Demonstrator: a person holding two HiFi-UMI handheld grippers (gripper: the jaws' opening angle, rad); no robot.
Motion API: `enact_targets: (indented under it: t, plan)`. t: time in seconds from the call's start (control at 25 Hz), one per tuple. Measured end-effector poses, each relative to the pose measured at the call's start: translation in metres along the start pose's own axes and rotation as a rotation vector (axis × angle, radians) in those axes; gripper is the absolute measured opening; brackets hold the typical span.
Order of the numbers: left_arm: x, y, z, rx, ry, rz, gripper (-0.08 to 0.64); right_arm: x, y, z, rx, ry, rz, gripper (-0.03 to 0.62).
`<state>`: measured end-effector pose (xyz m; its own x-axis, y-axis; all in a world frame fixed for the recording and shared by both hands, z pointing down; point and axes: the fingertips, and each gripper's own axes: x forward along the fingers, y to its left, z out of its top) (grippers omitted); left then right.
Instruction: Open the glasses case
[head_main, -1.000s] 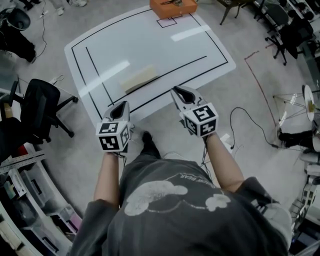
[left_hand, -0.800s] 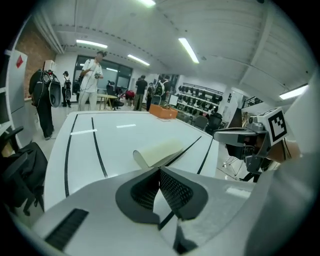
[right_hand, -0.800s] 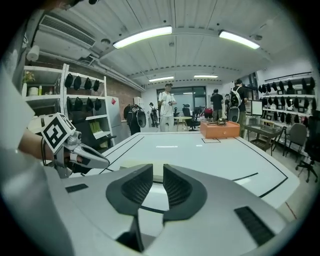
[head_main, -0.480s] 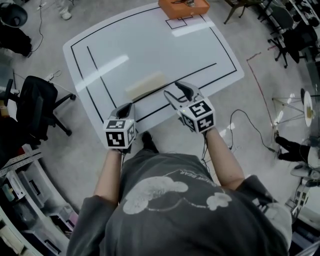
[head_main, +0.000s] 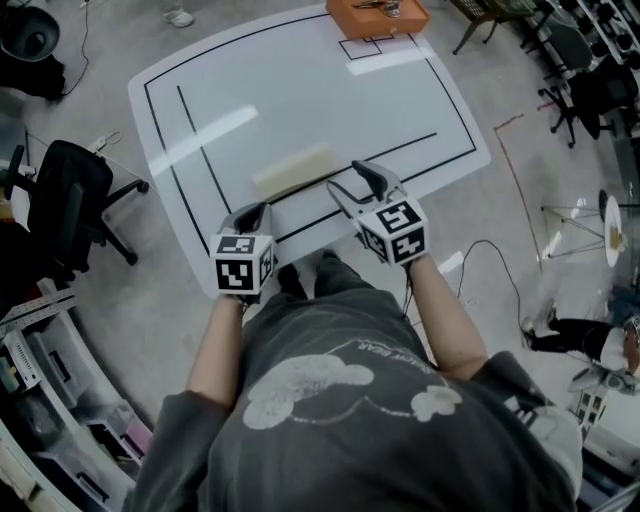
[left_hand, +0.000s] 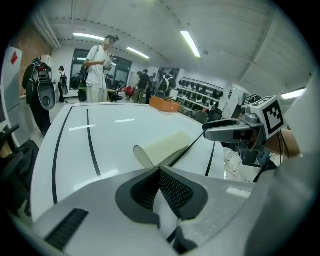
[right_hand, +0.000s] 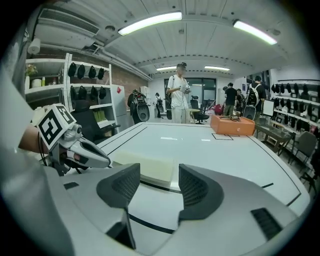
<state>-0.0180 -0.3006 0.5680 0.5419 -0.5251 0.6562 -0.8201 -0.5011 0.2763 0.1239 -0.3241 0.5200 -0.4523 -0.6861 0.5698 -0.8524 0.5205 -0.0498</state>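
My right tongs (head_main: 355, 182) are opening, empty; left tongs (head_main: 252, 212) sit together, empty; both are now nearer the glasses case (head_main: 292, 168), apparently still closed; grasp comes next.

We see a bright, evenly lit room. Ceiling light tubes (right_hand: 150, 22) overhead throw pale glare streaks across the glossy white table (head_main: 400, 110). Shadows on the floor are soft and faint. Both gripper views bulge fisheye-fashion, with black corners, and the head view curves at its edges. Focus is crisp throughout.
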Motion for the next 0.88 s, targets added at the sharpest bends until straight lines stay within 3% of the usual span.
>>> enact_targets:
  t: [0.16,0.52,0.88]
  plan:
    - [0.002,0.004,0.001,-0.011,0.007,0.055,0.003,0.006,-0.011,0.004,-0.025,0.0,0.024,0.229]
    - [0.003,0.007,-0.001,0.011,0.001,0.129,0.003,0.031,-0.019,0.013,-0.201,0.039,0.156,0.245]
    - [0.005,0.006,0.0,-0.035,-0.001,0.144,0.003,0.052,0.0,0.002,-0.461,0.123,0.395,0.311]
